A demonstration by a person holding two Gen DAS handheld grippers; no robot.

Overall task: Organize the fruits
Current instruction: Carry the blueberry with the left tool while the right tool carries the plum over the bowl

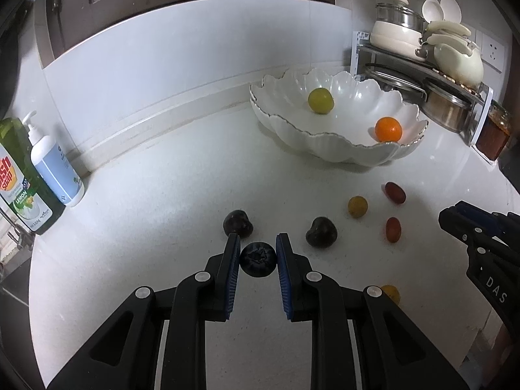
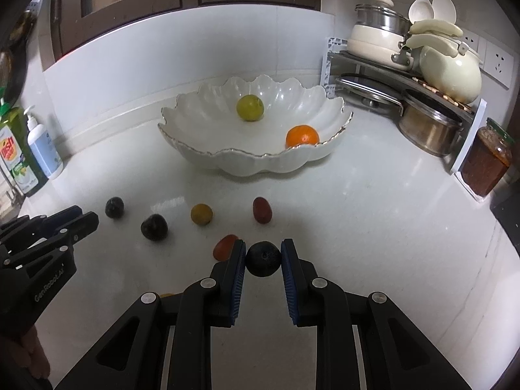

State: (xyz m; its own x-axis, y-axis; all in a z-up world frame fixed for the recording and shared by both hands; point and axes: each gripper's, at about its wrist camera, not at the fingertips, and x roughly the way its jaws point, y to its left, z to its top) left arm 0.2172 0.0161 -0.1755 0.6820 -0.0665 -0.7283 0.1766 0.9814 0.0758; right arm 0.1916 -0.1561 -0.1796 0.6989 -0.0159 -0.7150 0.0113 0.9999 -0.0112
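A white scalloped bowl (image 1: 341, 149) (image 2: 260, 162) stands at the back of the counter and holds a green fruit (image 1: 320, 100) (image 2: 250, 107) and an orange (image 1: 388, 129) (image 2: 302, 136). My left gripper (image 1: 258, 253) is shut on a blueberry (image 1: 258, 259). My right gripper (image 2: 263, 255) is shut on a dark round fruit (image 2: 263, 259). Loose on the counter lie two dark fruits (image 1: 238, 224) (image 1: 321, 231), a yellow one (image 1: 357, 206) (image 2: 201, 214), a dark red one (image 1: 395, 192) (image 2: 262, 210) and an orange-red one (image 1: 393, 229) (image 2: 224, 247).
Soap bottles (image 1: 55, 169) (image 2: 44, 149) stand at the left by the wall. A rack with pots (image 1: 422, 74) (image 2: 406, 81) and a jar (image 2: 486, 157) stand at the right. Another yellow fruit (image 1: 391, 292) lies near the left gripper's right finger.
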